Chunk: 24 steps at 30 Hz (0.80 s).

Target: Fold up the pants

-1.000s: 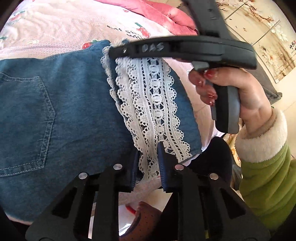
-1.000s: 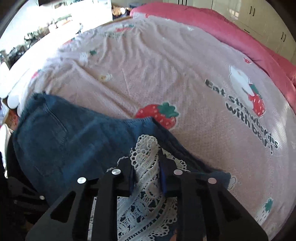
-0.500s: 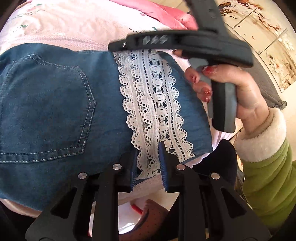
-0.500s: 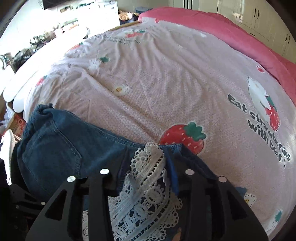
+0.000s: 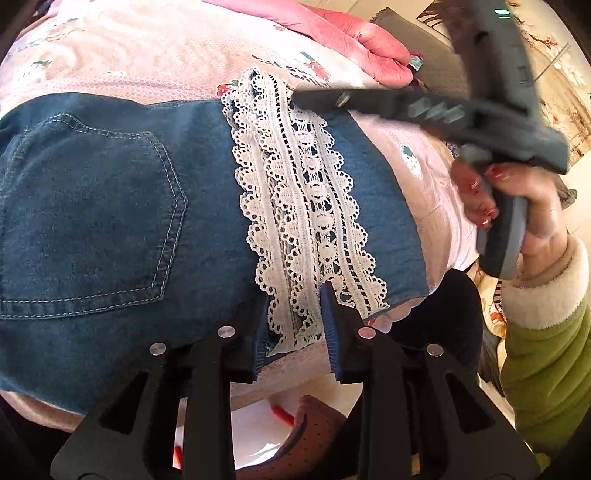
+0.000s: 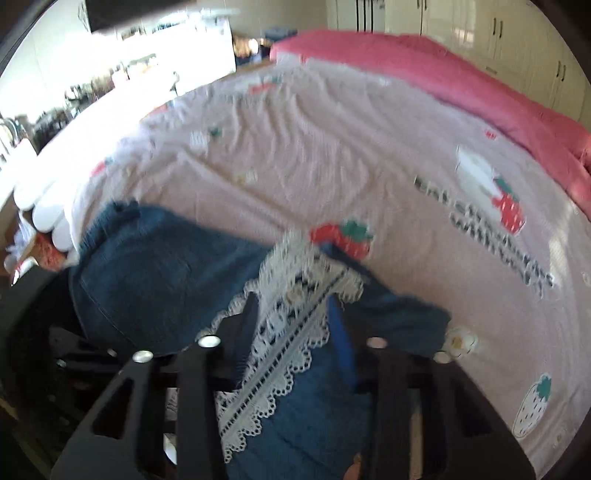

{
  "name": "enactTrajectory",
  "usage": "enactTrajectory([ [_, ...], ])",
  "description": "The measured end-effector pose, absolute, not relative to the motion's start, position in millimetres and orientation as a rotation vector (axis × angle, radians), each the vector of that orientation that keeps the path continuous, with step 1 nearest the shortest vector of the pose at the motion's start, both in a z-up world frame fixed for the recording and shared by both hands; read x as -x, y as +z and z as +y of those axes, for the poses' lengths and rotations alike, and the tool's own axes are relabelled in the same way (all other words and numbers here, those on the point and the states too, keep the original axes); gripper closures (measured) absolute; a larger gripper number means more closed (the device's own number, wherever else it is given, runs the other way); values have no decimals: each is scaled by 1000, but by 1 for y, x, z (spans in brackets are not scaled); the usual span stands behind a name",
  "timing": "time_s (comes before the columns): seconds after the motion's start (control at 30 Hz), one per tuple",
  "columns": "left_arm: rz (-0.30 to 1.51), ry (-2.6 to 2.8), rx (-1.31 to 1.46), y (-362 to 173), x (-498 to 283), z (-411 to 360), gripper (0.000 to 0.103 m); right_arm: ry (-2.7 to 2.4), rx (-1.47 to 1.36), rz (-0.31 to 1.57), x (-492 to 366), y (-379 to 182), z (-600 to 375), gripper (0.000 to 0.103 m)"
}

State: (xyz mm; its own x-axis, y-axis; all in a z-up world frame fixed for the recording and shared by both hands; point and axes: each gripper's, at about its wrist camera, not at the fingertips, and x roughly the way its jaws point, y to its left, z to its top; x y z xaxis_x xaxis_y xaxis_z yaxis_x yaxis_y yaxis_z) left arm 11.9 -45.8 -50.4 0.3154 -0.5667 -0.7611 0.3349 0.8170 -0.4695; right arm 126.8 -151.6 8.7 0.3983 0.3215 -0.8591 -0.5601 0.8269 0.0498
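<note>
Denim pants [image 5: 110, 206] lie flat on the bed [image 6: 332, 147], both claws, left [image 5: 293, 325] and right [image 6: 291, 332], parted astride the lace hem [image 5: 306, 206], gripping nothing; best withdraw straight without snagging lace.

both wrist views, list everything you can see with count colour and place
denim pants: one, blue, on the bed's near edge, back pocket up
lace trim: one band, white, across the pants' hem
bedsheet: one, pale pink with strawberry print, covering the bed
quilt: one, pink, along the far side
cabinets: white, behind the bed
left hand-held gripper: black, open, straddling the lace
right hand-held gripper: black, open, straddling the lace
right hand: red nails, green sleeve
</note>
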Motion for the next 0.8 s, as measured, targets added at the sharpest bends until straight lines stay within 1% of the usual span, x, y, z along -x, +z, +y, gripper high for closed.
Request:
enactTrajectory([
  [0.17, 1098, -594, 239, -52, -12, -45, 83, 532, 219, 1079, -142, -26, -150, 75],
  [0.33, 1098, -594, 241, -53, -12, -46, 83, 537, 190, 1082, -143, -26, -152, 74],
  [0.37, 1098, -596, 243, -52, -12, -45, 82, 538, 191, 1080, -143, -25, -152, 74],
  [0.43, 1087, -595, 238, -47, -11, -42, 76, 537, 178, 1066, -141, -17, -155, 74],
  [0.47, 1079, -593, 234, -45, -10, -41, 71, 540, 160, 1051, -139, -11, -157, 73],
  [0.5, 1071, -586, 229, -42, -10, -40, 68, 549, 142, 1038, -138, -6, -159, 68],
  [0.53, 1060, -578, 222, -39, -9, -38, 68, 555, 124, 1022, -137, 0, -160, 62],
  [0.63, 1041, -554, 203, -32, -7, -36, 66, 562, 107, 988, -130, 13, -159, 59],
  [0.67, 1033, -549, 197, -30, -5, -34, 61, 568, 106, 983, -129, 16, -158, 57],
  [0.7, 1028, -547, 197, -28, -4, -33, 59, 573, 105, 976, -128, 19, -157, 53],
  [0.77, 1018, -549, 197, -25, -2, -30, 58, 575, 103, 962, -123, 24, -155, 50],
  [0.8, 1013, -546, 195, -24, 0, -30, 55, 580, 100, 958, -122, 26, -154, 48],
])
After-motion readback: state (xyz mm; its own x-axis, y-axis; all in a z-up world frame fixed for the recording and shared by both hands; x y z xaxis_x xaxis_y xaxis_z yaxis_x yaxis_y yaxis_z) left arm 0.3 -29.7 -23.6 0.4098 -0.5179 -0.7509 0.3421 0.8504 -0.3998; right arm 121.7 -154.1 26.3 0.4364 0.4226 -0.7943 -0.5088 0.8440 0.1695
